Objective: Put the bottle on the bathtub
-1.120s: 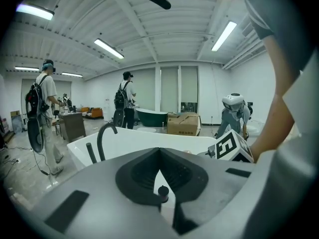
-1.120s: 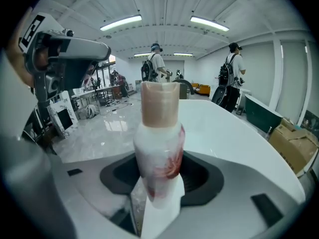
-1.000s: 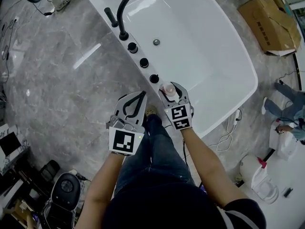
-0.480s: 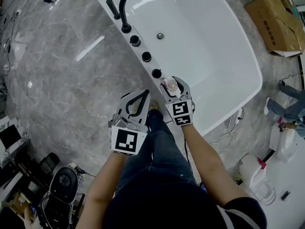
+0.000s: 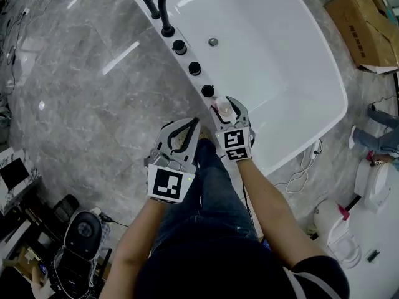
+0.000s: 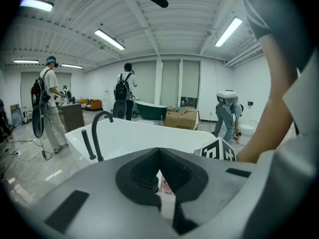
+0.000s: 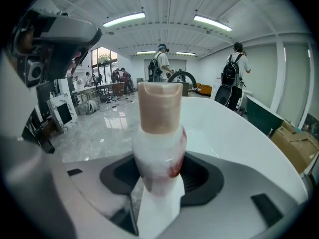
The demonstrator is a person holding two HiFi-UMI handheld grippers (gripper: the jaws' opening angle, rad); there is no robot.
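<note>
The bottle [image 7: 158, 148] was clamped by the right gripper [image 5: 228, 109], bathtub rim [image 5: 201, 80] just beneath; lowering, then release, was judged due. The left gripper [image 5: 187, 128] was closed, empty.

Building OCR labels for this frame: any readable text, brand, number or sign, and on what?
No text here can be read.
Cardboard box: dark print, too small to read.
Bottle: red marking, blurred, unreadable.
Marker cubes: square code patterns only, no letters or numbers.
</note>
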